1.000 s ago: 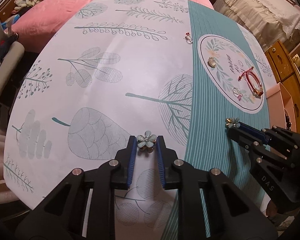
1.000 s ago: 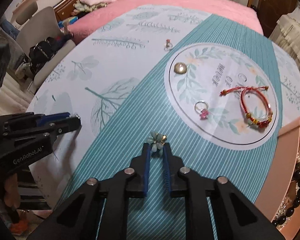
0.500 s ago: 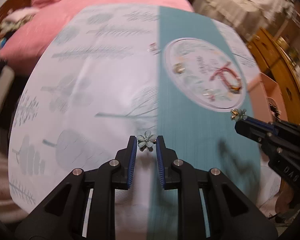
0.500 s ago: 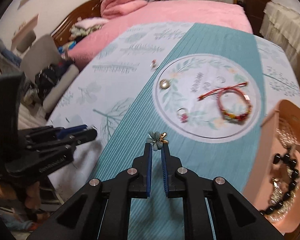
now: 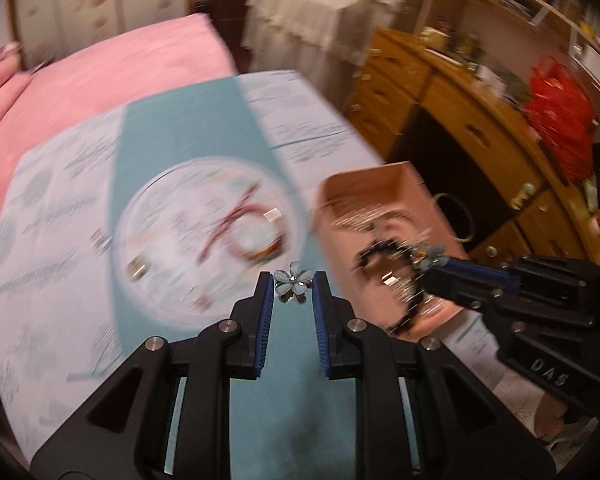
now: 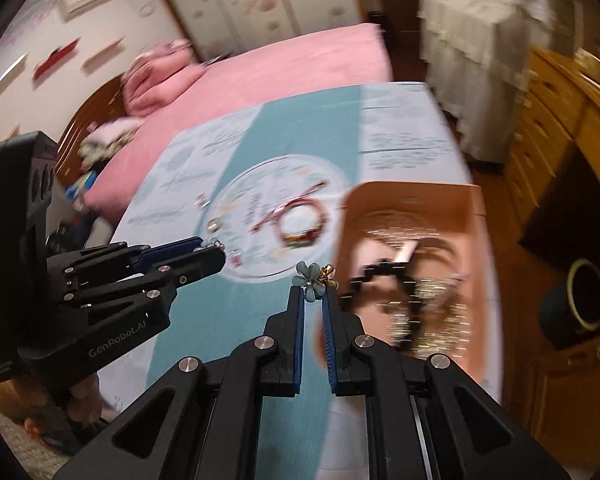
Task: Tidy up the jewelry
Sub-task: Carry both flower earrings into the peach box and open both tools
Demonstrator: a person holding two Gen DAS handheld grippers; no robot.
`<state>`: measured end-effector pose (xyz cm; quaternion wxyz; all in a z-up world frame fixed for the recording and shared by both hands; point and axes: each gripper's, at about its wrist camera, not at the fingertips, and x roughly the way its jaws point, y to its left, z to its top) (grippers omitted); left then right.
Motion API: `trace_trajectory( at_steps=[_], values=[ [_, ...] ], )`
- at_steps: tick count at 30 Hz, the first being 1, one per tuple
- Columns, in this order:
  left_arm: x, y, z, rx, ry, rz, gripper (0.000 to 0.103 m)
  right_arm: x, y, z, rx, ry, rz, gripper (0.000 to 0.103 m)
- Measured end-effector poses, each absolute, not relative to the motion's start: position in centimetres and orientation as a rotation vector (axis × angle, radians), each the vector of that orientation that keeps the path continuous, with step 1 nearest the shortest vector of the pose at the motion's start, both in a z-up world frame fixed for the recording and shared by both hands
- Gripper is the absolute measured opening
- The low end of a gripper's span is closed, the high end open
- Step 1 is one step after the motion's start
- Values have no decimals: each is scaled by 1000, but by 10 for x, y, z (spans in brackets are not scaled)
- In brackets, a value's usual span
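Mid-transfer: left gripper point(image 5: 293, 284) pinching a pale-blue flower earring point(image 5: 293, 282) at the fingertips, right gripper point(image 6: 313, 294) pinching its twin flower earring point(image 6: 312, 280), both carried in the air toward the pink box point(image 5: 396, 184) at the surface's right edge. Next move, judged: centre each over the box opening, above the black bead bracelet point(image 5: 384, 256), then spread the fingers to drop. Left flower face-on to the camera, no clear long axis; right one tilted, gold fitting pointing right; background motion-blurred.
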<state>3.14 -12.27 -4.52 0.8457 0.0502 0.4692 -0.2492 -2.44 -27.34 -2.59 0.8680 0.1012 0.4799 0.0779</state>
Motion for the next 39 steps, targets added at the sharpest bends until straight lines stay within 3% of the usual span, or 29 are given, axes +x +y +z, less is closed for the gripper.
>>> trace_trajectory(
  at_steps=[10,21,24,29,39],
  values=[
    [74,-212,-50,214,979,-641,17,1,-341,-33,237,987,6,9],
    [103,-229,-56,253,1001,-631,18,56,-340,-53,158,1027,-33,10],
    [102,-222,-59,256,1020,-620,23,65,-333,-58,144,1035,-31,16],
    [105,-209,-65,237,1065,-590,41,70,-329,-65,143,1050,-35,17],
    [97,-196,-64,241,1073,-560,42,57,-322,-65,164,1049,-23,17]
  ],
)
